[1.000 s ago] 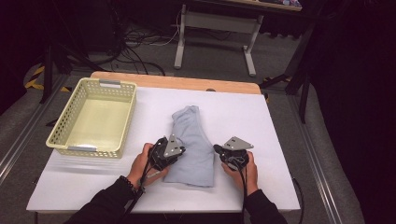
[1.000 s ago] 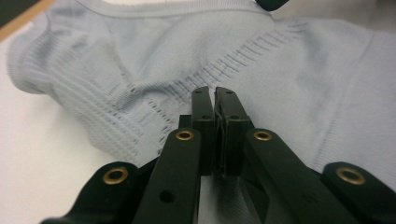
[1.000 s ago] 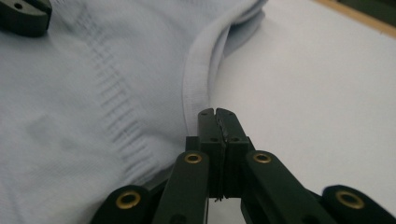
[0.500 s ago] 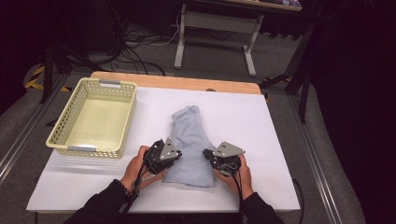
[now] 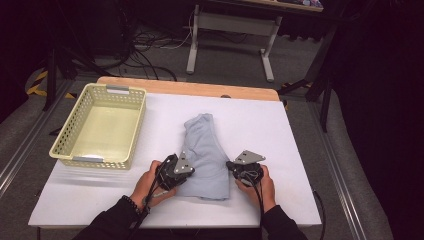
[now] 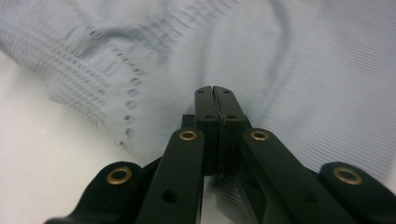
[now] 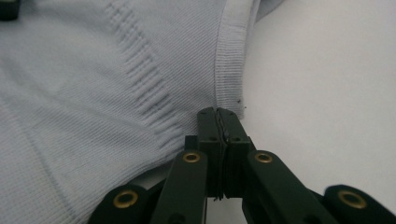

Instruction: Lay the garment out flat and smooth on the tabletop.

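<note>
Garment (image 5: 205,157), pale blue knit, is found partly folded near the table's (image 5: 300,150) front edge. Its near corners are flanked by the left gripper (image 5: 176,172) and right gripper (image 5: 239,167); both jaw pairs are seen pressed together, and whether cloth is pinched cannot be told. Further folding and stowing are judged outstanding. Farther left, the basket (image 5: 100,157) is noted empty.

From my high view the white worktop (image 5: 280,130) is evenly lit from above while the room around it falls dark and grainy. In my gripper views the knit garment (image 6: 299,70) blurs toward the edges, with soft shadow under the black jaws.
</note>
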A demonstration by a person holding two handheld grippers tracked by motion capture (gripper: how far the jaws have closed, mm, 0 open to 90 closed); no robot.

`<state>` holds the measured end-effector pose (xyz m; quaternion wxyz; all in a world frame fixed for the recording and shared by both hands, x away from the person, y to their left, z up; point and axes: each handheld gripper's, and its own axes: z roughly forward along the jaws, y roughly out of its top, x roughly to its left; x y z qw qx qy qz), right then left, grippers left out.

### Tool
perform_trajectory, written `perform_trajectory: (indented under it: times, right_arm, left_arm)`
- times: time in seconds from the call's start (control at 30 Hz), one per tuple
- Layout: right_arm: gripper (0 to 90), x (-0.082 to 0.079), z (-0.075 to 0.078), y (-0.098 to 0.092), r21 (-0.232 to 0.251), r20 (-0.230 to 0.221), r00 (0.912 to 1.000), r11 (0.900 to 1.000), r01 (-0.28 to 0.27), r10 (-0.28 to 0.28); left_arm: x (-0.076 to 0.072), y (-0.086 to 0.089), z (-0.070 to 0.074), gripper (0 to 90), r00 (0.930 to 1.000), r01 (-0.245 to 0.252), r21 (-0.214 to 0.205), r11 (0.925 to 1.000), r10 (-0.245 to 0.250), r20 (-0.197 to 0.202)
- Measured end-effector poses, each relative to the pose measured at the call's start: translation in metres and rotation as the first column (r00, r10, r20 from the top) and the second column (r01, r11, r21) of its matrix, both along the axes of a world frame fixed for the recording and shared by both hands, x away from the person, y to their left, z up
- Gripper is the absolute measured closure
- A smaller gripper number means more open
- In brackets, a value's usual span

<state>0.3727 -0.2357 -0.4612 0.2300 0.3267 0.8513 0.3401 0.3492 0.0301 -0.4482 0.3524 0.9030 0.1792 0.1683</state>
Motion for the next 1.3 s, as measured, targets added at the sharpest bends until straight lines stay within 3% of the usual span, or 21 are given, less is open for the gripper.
perform_trajectory:
  times: [0.13, 0.27, 0.6, 0.83, 1.03, 1.3]
  right_arm:
    - [87.9, 0.000, 0.002, 0.000, -0.009, 0.012, 0.9999, 0.9999, -0.007, 0.007]
    - [86.2, -0.001, 0.008, -0.005, 0.025, 0.033, 0.9995, 0.9997, -0.001, 0.000]
    - [77.7, -0.010, 0.031, -0.013, 0.130, 0.128, 0.9913, 0.9904, -0.046, 0.029]
    - [63.1, -0.018, 0.039, -0.019, 0.170, 0.182, 0.9827, 0.9834, -0.062, 0.030]
    - [44.2, -0.032, 0.050, -0.032, 0.226, 0.225, 0.9742, 0.9734, -0.038, -0.015]
    - [32.8, -0.055, 0.051, -0.049, 0.215, 0.261, 0.9638, 0.9767, -0.006, -0.051]
  left_arm:
    - [-0.007, 0.003, 0.004, 88.2, 0.9999, 0.011, 0.001, 0.9999, -0.011, 0.005]
    - [-0.010, 0.012, 0.008, 86.7, 0.9999, 0.012, -0.027, 0.9996, -0.012, 0.000]
    - [-0.009, 0.036, 0.023, 80.1, 0.9980, 0.007, -0.104, 0.9945, 0.000, 0.062]
    - [-0.013, 0.054, 0.032, 66.6, 0.9938, 0.002, -0.186, 0.9825, 0.019, 0.109]
    - [-0.024, 0.065, 0.035, 54.0, 0.9861, -0.006, -0.194, 0.9810, 0.038, 0.162]
    - [-0.035, 0.078, 0.031, 36.9, 0.9738, -0.031, -0.214, 0.9763, 0.078, 0.214]
